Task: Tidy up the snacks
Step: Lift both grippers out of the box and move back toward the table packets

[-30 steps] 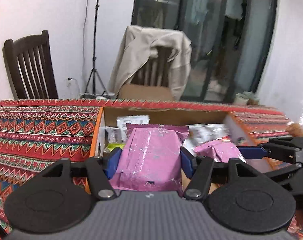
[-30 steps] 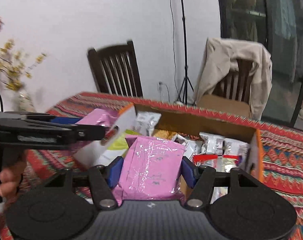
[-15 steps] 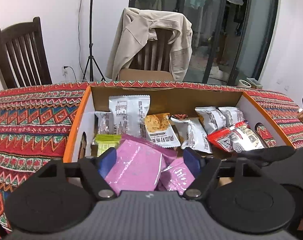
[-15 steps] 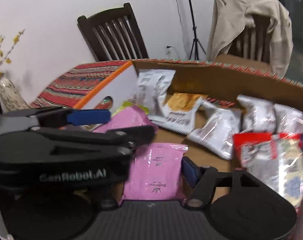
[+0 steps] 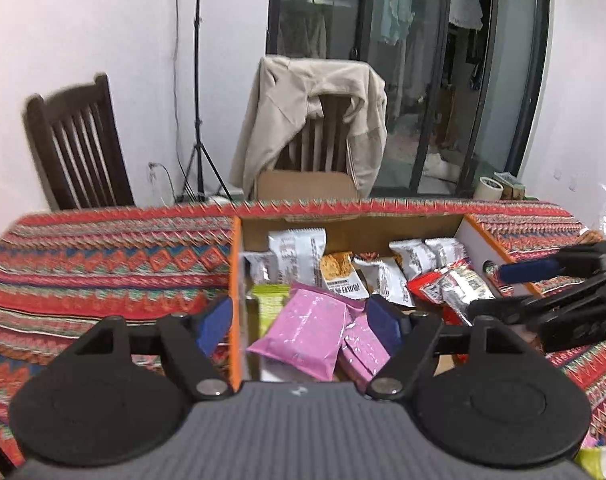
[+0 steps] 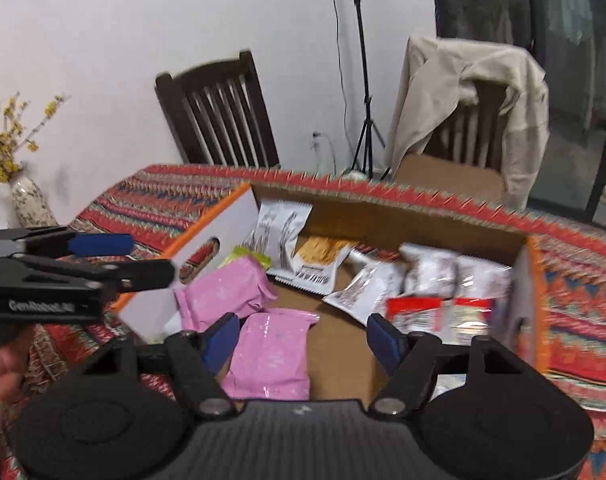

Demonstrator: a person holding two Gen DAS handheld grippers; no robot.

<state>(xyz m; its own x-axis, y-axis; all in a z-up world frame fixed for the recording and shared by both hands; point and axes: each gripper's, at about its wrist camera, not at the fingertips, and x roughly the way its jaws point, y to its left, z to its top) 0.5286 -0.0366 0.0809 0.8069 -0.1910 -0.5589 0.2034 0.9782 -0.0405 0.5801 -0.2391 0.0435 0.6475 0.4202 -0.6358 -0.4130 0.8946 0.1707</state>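
Both pink packets, clamped between the fingers a second ago, are now lying loose in the cardboard box (image 6: 403,216); that is suggesting two more snacks are being counted as sorted, and both hands are becoming free for the next item.

Nearest in the left wrist view, the left gripper (image 5: 299,322) is standing partly open, with nothing pressed between its blue fingers (image 5: 213,324); its left finger is hanging outside the box's orange side wall, the right one over the interior; the larger pink packet (image 5: 303,334) is resting below and between them, untouched, lying against the near left corner.

In the right wrist view, the right gripper (image 6: 303,342) is opening, its fingers (image 6: 385,342) clear of the second pink packet (image 6: 273,354); this packet is lying flat on the box floor, nearer the left finger, with bare cardboard showing toward the right one.

Farther in, a green packet (image 5: 269,300) is sitting beside the left wall; white packets (image 6: 281,230) are leaning against the back wall; red-and-silver packets (image 6: 439,314) are crowding the right side; beyond, the box is sitting on the patterned desk (image 5: 103,256).
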